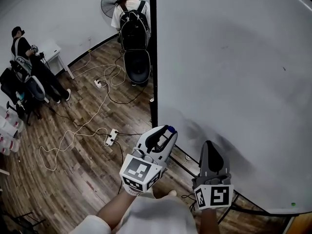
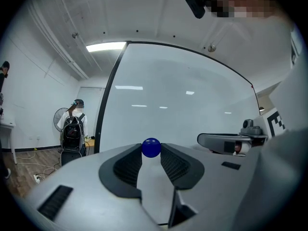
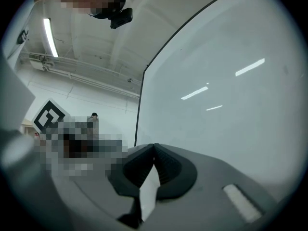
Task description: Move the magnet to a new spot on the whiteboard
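Note:
A small blue ball-shaped magnet (image 2: 151,147) is pinched between the tips of my left gripper (image 2: 151,150); in the head view the magnet (image 1: 171,129) shows at the tip of that gripper (image 1: 168,132), just off the lower left part of the whiteboard (image 1: 234,72). The magnet is held clear of the board's surface. My right gripper (image 1: 212,149) hangs beside it, lower and to the right, close to the board, with its jaws (image 3: 153,148) pressed together and nothing between them.
The whiteboard's black frame edge (image 1: 152,57) runs down at the board's left. A person with a black backpack (image 1: 132,23) stands by a fan (image 1: 110,1); another person (image 1: 27,62) is at the far left. Cables and power strips (image 1: 111,137) lie on the wooden floor.

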{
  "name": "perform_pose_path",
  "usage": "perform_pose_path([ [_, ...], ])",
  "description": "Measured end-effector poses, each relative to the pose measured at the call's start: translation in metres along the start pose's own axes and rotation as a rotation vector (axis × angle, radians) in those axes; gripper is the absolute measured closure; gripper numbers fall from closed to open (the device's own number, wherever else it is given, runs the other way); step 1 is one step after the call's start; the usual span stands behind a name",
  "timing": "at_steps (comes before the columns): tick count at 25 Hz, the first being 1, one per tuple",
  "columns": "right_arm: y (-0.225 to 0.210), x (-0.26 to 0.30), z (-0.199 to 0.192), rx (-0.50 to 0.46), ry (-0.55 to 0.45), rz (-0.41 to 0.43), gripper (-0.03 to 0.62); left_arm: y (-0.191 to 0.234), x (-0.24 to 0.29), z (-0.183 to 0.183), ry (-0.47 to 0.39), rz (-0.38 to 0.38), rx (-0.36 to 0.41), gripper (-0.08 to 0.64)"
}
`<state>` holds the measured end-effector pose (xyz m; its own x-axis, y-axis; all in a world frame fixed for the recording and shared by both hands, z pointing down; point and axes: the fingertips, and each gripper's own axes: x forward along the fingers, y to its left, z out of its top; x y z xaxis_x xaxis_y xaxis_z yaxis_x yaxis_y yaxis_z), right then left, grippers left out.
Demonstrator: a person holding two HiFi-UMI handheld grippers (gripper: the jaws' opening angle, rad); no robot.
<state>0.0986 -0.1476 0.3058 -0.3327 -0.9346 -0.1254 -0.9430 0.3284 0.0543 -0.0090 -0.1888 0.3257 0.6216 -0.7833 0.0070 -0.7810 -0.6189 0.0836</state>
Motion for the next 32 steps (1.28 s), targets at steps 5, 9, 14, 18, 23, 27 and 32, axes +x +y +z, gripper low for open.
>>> perform_pose_path([
  [5, 0.014, -0.005, -0.003, 0.002, -0.002, 0.005, 0.581, -0.001, -0.023, -0.003, -0.011, 0.012, -0.001, 0.437],
  [9, 0.018, -0.011, -0.016, 0.007, -0.006, 0.003, 0.581, -0.003, -0.035, -0.016, -0.014, 0.023, 0.004, 0.437],
  [14, 0.019, -0.006, -0.024, 0.012, -0.002, 0.016, 0.581, 0.004, -0.034, -0.026, -0.004, 0.034, -0.002, 0.437],
  [18, 0.017, -0.004, -0.03, 0.014, 0.002, 0.02, 0.581, 0.005, -0.031, -0.035, 0.007, 0.036, -0.011, 0.437],
  [23, 0.018, -0.005, -0.036, 0.001, 0.024, 0.01, 0.581, 0.005, -0.03, -0.039, 0.016, 0.036, -0.013, 0.437],
  [27, 0.02, -0.005, -0.036, -0.002, 0.04, -0.002, 0.581, 0.009, -0.027, -0.04, 0.023, 0.033, -0.017, 0.437],
  [32, 0.018, -0.007, -0.06, -0.045, 0.074, -0.04, 0.581, 0.007, -0.018, -0.065, 0.059, 0.004, -0.026, 0.437],
])
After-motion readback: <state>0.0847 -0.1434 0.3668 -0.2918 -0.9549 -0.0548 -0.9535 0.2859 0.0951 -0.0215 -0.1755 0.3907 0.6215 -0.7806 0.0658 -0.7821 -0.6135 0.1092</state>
